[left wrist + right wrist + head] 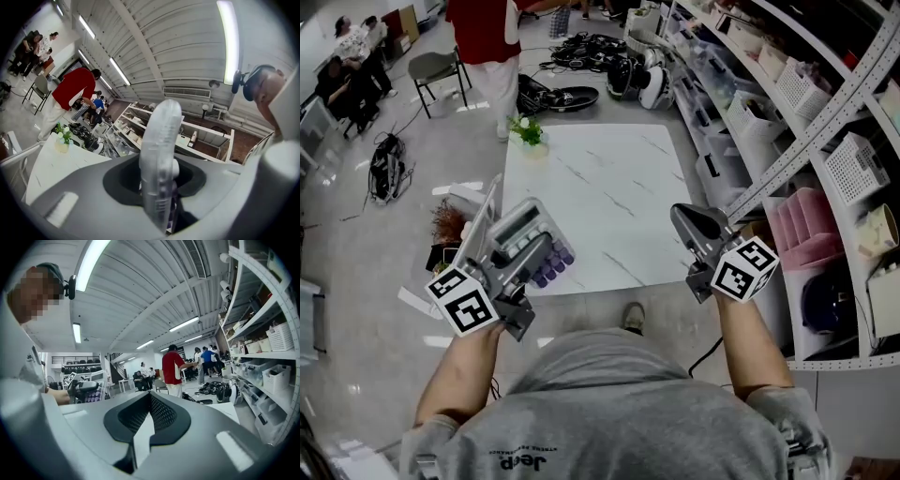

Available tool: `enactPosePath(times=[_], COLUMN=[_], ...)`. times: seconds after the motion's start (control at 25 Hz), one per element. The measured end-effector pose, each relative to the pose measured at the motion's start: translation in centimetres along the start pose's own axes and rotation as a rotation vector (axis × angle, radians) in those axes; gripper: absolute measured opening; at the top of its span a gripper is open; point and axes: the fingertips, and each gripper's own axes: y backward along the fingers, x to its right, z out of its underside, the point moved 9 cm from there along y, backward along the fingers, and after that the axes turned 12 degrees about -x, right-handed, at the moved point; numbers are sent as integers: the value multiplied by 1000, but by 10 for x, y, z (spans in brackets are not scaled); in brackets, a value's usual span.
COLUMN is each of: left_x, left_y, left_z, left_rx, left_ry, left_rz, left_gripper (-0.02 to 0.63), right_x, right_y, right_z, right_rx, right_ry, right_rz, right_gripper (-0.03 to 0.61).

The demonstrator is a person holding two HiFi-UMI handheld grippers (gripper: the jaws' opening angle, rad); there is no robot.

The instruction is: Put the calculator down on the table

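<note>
Calculator (525,239) is not yet on the table: it is up in the air, at about 8 o'clock in the head view, tilted, with its purple keys (551,263) facing to the right. From above it appears over the near left corner of the white marble table (609,187); how high it is above the table I cannot tell. My left gripper (517,261) grips it. In the left gripper view the calculator stands edge-on between the two jaws, and they press on it from both sides. The marker cube (461,300) of this gripper is nearest to me, at 7 o'clock.

My right gripper (694,223) is at 4 o'clock, just beside the table's near right corner. Its jaws are closed together and carry nothing.

Further out on the table, at 11 o'clock, a small plant with white flowers (529,131) stands on the far left corner. White shelves with baskets (787,112) run along the right side, from 1 to 4 o'clock. At 11 o'clock, behind the table, a person in a red top (486,33) stands on the floor.
</note>
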Motion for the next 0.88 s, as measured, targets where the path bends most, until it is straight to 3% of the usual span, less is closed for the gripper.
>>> enactPosePath(times=[0.44,0.68,0.88], left_x=[-44,-75,-115], left_y=[-166,-229,-253], left_z=[-23,-24,-23], left_rx=[52,14,-55], left_ry=[61,127,165], left_rz=[-175,-247,-272], left_gripper=[187,187,187], right_x=[201,269,296], right_y=[-60,-92,-119], right_z=[-23,-24,-15], right_rx=[-55,-92,-110], right_ry=[6,-20,-38], right_rz=[-191,-258,-268], right_gripper=[3,3,3])
